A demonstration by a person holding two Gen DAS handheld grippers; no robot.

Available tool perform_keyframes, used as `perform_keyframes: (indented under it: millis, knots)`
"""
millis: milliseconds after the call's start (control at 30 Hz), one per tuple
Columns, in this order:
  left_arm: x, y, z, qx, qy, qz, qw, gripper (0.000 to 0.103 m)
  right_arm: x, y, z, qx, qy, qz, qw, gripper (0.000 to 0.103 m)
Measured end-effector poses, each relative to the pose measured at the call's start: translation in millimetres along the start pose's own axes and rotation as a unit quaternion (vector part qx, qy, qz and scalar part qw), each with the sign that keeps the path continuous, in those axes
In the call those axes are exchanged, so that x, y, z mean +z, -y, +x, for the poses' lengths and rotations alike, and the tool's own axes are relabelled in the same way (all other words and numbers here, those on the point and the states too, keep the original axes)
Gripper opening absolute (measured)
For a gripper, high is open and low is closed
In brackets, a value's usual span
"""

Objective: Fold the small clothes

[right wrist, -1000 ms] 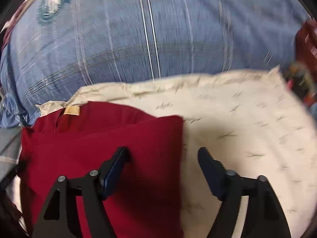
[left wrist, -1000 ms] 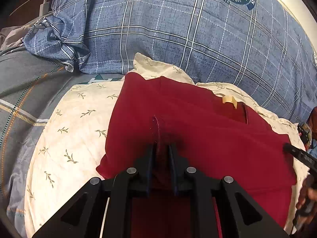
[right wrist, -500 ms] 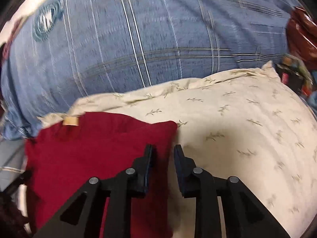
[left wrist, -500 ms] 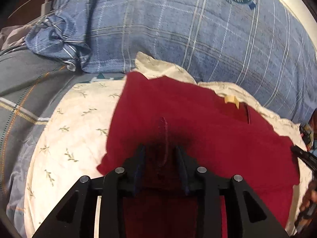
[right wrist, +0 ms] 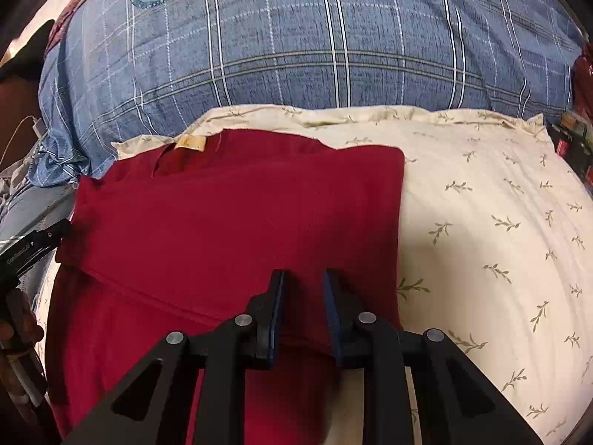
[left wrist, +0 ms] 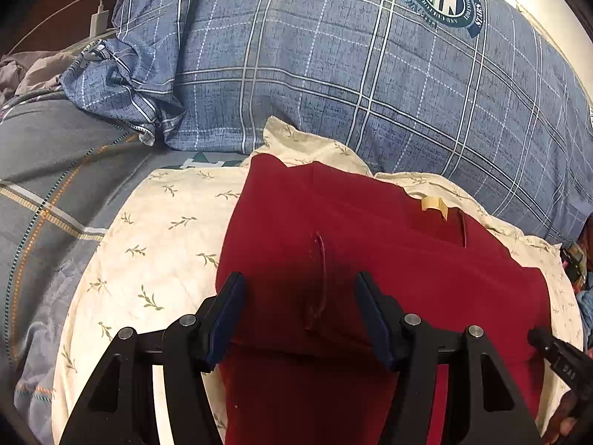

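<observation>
Dark red knit garment (left wrist: 370,259), folded, tan neck label (left wrist: 431,204) up, lies flat on a cream pillow with a leaf-sprig print (left wrist: 155,244). Left tool (left wrist: 300,289): jaws opening, wide apart, a raised pinch ridge of red fabric standing free between them, pads not on it. Right tool (right wrist: 303,287): jaws narrow with a slim gap, over the garment's right side; fabric sits in the gap, but whether the pads grip it I cannot tell. Behind the pillow: big blue plaid pillow with a round crest emblem (left wrist: 333,55). Left of it, grey striped bedding (left wrist: 48,170), white charger and cable (left wrist: 97,22).
</observation>
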State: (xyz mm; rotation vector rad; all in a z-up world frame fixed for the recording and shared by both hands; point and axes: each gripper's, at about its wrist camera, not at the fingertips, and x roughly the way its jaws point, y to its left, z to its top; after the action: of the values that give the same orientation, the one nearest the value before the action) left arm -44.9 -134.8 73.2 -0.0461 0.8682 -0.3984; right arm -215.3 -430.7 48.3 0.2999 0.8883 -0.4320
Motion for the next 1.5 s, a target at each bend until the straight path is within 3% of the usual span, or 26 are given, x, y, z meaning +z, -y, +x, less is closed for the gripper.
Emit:
perform_keyframes:
  millis: [167,333,500,633,767,900,1133,1233,1300,1500]
  knots:
    - [0.5,0.6,-1.3,0.004,0.004,0.004,1.0,0.06,12.7,-9.7,-12.8,0.042,0.015,0.003,0.999,0.036]
    - [-0.5,0.3,1.1,0.01,0.002,0.007,0.9999,0.06,25.6,-39.3,5.7,0.053,0.01,-0.025,0.998,0.036]
    - [-1.1,5.3,14.3,0.024,-0.014,0.021,0.9994,0.06,36.7,-63.1,38.3,0.042,0.004,-0.037,0.998,0.035]
    - [-1.3,11.0,23.5,0.034,-0.026,0.036,0.9985,0.06,42.9,-72.6,53.6,0.01,0.001,-0.062,0.998,0.035]
    - [1.4,8.8,19.2,0.024,-0.021,0.029,0.9991,0.06,41.3,-72.6,34.3,0.028,0.01,-0.048,0.998,0.035]
    - [0.1,5.8,17.4,0.026,-0.018,0.028,0.9991,0.06,28.3,-73.3,15.9,0.03,0.021,-0.057,0.998,0.042]
    - [-5.1,10.5,23.2,0.037,-0.023,0.041,0.9982,0.061,17.7,-67.1,28.4,0.021,0.003,-0.065,0.998,0.043]
    - [-7.7,8.0,19.2,0.035,-0.02,0.038,0.9985,0.061,17.5,-62.9,8.6,0.036,0.005,-0.053,0.998,0.044]
    - [-10.7,5.9,12.3,0.035,-0.016,0.039,0.9985,0.061,12.5,-59.3,-9.7,0.033,0.019,-0.06,0.997,0.053]
    - [-27.7,1.1,-19.3,0.035,-0.006,0.051,0.9981,0.061,-15.1,-39.1,-49.3,0.024,0.032,-0.06,0.997,0.055]
